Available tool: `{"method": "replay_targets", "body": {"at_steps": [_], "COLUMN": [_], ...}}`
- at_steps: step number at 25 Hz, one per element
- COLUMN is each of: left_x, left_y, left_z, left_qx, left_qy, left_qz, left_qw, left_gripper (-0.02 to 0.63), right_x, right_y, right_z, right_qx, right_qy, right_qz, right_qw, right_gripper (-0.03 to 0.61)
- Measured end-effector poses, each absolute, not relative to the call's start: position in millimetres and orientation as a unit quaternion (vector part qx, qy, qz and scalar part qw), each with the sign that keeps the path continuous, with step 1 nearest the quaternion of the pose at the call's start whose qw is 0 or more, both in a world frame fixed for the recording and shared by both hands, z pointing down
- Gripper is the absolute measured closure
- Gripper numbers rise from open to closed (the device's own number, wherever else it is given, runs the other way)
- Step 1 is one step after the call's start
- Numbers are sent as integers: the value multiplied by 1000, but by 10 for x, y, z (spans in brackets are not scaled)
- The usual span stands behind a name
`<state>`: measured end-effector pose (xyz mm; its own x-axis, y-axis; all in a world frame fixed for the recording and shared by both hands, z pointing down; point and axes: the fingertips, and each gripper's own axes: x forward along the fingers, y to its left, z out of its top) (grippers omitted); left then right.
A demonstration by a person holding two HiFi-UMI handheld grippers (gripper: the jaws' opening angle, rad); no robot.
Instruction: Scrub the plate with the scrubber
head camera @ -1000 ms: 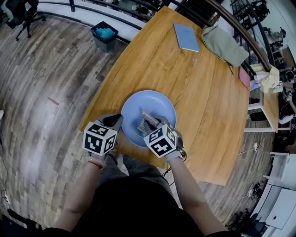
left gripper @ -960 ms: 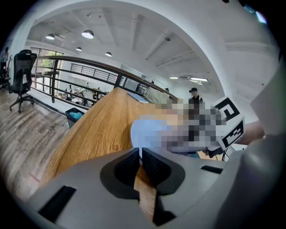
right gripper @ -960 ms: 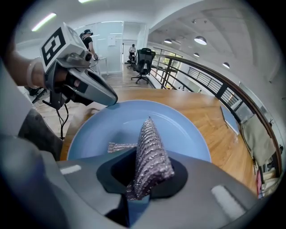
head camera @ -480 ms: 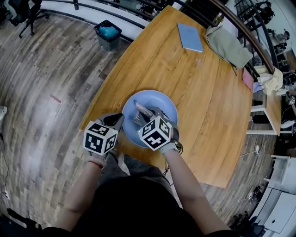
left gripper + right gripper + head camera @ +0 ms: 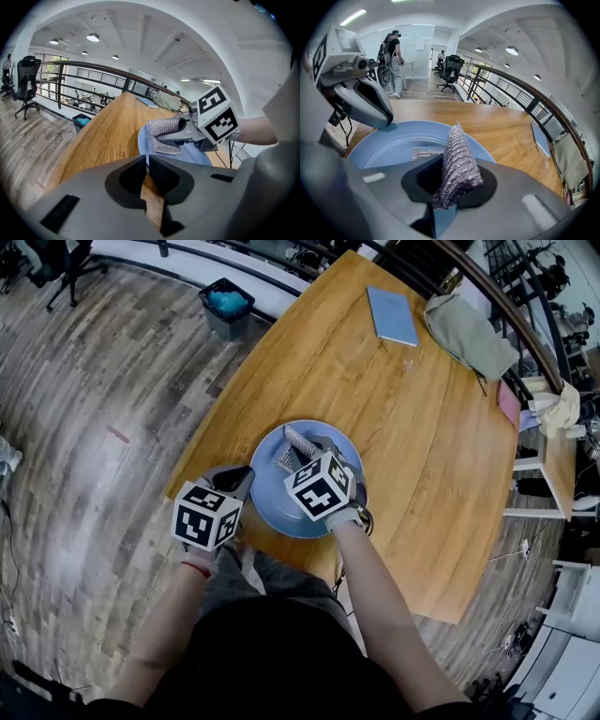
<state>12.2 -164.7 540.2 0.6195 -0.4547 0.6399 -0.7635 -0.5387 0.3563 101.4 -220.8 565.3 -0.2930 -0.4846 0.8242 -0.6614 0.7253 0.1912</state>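
A round blue plate [image 5: 272,507] lies near the front edge of the wooden table [image 5: 422,456]. My left gripper [image 5: 238,481] is at the plate's left rim, its jaws shut on that rim [image 5: 143,143]. My right gripper [image 5: 306,454] is over the plate, shut on a silvery mesh scrubber [image 5: 297,444]. The scrubber [image 5: 457,159] sticks up between the jaws and a lower flap of it lies on the plate's [image 5: 393,145] inner surface. In the left gripper view the scrubber [image 5: 164,133] is bent against the plate.
A blue notebook [image 5: 392,315] and an olive cloth bag [image 5: 469,334] lie at the table's far end. A bin [image 5: 227,304] stands on the floor beyond the table's left edge. A railing runs behind the table. A person [image 5: 396,56] stands far off.
The right gripper has carried the scrubber across the plate, from its middle toward its far side. The left gripper has stayed on the rim.
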Motion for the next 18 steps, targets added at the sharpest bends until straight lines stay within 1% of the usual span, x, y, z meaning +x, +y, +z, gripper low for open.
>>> {"method": "replay_targets", "body": {"at_steps": [7, 18], "left_x": [129, 122], "left_y": [-1656, -1657], "left_z": [5399, 5405], "left_qx": [840, 843], "left_qy": [-367, -365], "left_qz": [245, 245], "left_qw": [315, 311], "left_gripper": [597, 597], "right_x": [1270, 1593], "right_y": [-2328, -2203], "right_z": [5648, 5646], "right_qx": [390, 426], "right_qy": [-781, -754], "right_qz": [103, 106], "right_qw": [477, 489], "right_gripper": [514, 515]}}
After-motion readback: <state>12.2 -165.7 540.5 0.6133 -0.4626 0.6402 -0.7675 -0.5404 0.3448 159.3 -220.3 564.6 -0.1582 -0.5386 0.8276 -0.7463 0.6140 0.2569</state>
